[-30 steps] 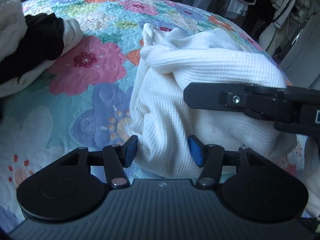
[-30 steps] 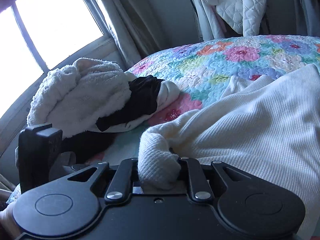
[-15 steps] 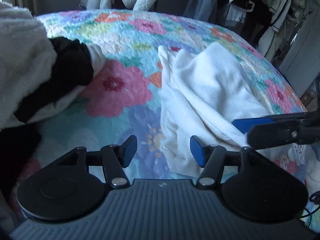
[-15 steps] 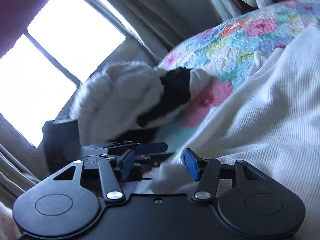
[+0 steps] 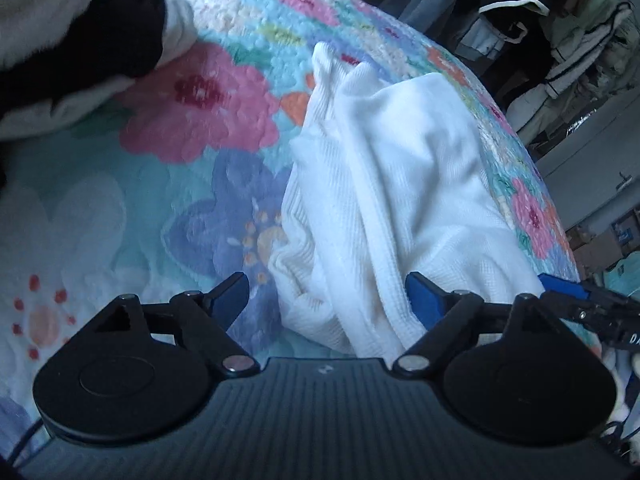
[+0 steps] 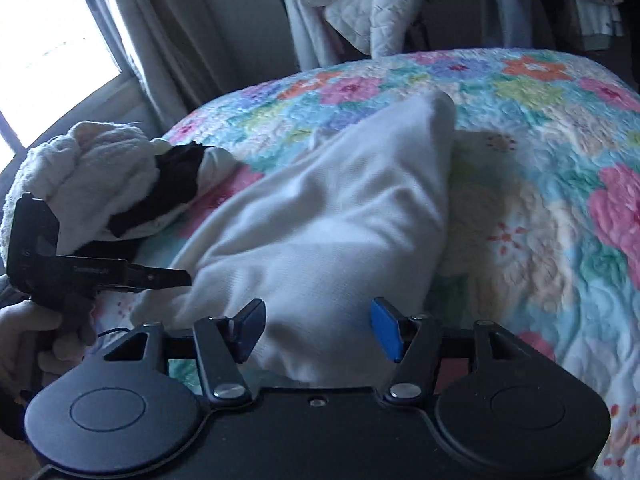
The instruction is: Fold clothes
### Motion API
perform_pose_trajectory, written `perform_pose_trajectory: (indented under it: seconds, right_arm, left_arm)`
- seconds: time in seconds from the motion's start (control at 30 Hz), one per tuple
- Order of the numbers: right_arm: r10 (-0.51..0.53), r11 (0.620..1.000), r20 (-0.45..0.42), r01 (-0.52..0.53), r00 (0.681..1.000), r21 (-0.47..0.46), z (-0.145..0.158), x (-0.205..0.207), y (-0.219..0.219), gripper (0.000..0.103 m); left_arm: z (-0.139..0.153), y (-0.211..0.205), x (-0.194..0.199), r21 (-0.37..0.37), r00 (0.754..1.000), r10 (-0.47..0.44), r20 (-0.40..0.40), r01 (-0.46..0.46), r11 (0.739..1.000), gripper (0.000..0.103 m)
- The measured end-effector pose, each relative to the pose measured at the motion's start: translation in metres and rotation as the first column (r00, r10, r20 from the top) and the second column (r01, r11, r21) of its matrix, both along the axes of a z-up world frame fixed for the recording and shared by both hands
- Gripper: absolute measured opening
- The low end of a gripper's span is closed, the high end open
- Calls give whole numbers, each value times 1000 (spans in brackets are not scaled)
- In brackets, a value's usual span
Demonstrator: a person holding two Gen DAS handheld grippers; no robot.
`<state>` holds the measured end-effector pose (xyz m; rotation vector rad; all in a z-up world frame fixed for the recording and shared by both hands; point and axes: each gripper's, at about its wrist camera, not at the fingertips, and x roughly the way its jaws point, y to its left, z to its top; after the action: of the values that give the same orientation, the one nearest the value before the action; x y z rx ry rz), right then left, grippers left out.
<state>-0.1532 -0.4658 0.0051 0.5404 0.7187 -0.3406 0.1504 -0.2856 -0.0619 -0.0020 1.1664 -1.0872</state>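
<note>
At the far left of the bed lies a pile of laundry point(image 6: 92, 176) — a fluffy off-white towel bundled with a black garment point(image 6: 176, 188) tucked against it. The same pile fills the upper left corner of the left wrist view, resting on the floral quilt point(image 5: 192, 120) that covers the bed.

The left gripper point(image 5: 326, 296) hovers low over the quilt with its jaws spread wide, blue pads apart. The near edge of the white ribbed garment point(image 5: 400, 184) lies loosely between them, gripped by neither pad. In the right wrist view this gripper appears at the left edge, held by a hand, its dark fingers reaching toward the garment's lower left corner.

The white garment sits in the middle of the bed, bunched into a rumpled mound with long folds running away from the cameras. It lies to the right of the laundry pile, apart from it, with a pink quilt flower showing between them.

The right gripper point(image 6: 318, 328) is also spread open, its blue pads on either side of the garment's near end without pinching it. Its blue fingertip shows at the right edge of the left wrist view, just beside the cloth.

Beyond the bed to the right, hanging clothes point(image 5: 560, 40) crowd the background — a quilted white piece point(image 6: 360, 4) hangs by the curtain point(image 6: 168, 40).
</note>
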Motion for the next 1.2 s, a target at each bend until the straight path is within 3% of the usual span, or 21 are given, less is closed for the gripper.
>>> perform_pose_trajectory:
  seconds: [0.07,0.13,0.2,0.37,0.43,0.47,0.5,0.53,0.73,0.87,0.93,0.97,1.0,1.07,1.1,1.2]
  right_arm:
    - [-30,997,-13,31,999,64,-22,-4,-6,77]
    - [-50,989,-20,52,999,137,-43,-8,-11,77]
    - [-34,978,17,30,999,205,-49,-14,-9,77]
    - [-54,966,107,25,993,256,-46,-50,-14,77]
    - [-98,953,125,57,987,297,-51,-60,-23,78]
    - [-120,941,139,68,983,332,-54,-64,-28,78]
    - [-132,927,157,66,979,370,-58,-66,-31,78]
    - [-139,918,170,63,976,392,-60,-67,-32,78]
    - [-179,895,165,91,970,436,-81,-51,-36,82]
    - [-142,926,168,71,976,372,-92,-16,-36,94]
    - [-124,940,168,62,978,334,-90,-1,-33,92]
    - [-104,947,174,44,979,317,-86,4,-31,72]
    - [-83,954,178,26,980,299,-83,10,-29,66]
    - [-48,970,186,1,981,244,-68,12,-21,55]
    - [-35,975,199,-11,979,223,-59,9,-16,54]
    - [-17,962,272,-59,962,267,-30,-12,-6,53]
  left_arm:
    - [-7,-3,-3,-9,998,4,67,-3,1000,79]
    - [-13,-9,-6,-15,993,-16,118,18,1000,57]
    - [-14,-8,-4,-50,998,-20,53,23,999,25]
    - [11,0,-7,-83,996,-12,84,19,996,28]
    - [4,-2,-4,-57,999,-24,48,27,998,45]
    - [0,-4,-3,-42,999,-32,31,33,999,60]
    - [-6,-7,-4,10,999,-46,26,46,999,67]
    - [-11,-10,-6,34,998,-54,28,53,998,68]
    - [-25,-12,-3,-67,999,-1,-38,-2,998,74]
    - [-38,-14,-10,-169,995,84,-56,-93,981,92]
    - [-34,-22,-19,-168,996,89,-2,-88,982,90]
    - [-33,-26,-24,-166,997,78,18,-74,983,73]
    - [-33,-27,-26,-160,998,65,10,-63,985,49]
    - [-27,-22,-26,-168,998,64,-29,-68,984,34]
    - [-19,-17,-27,-163,998,54,-18,-56,985,29]
    - [10,4,-36,-141,999,32,-36,-37,989,28]
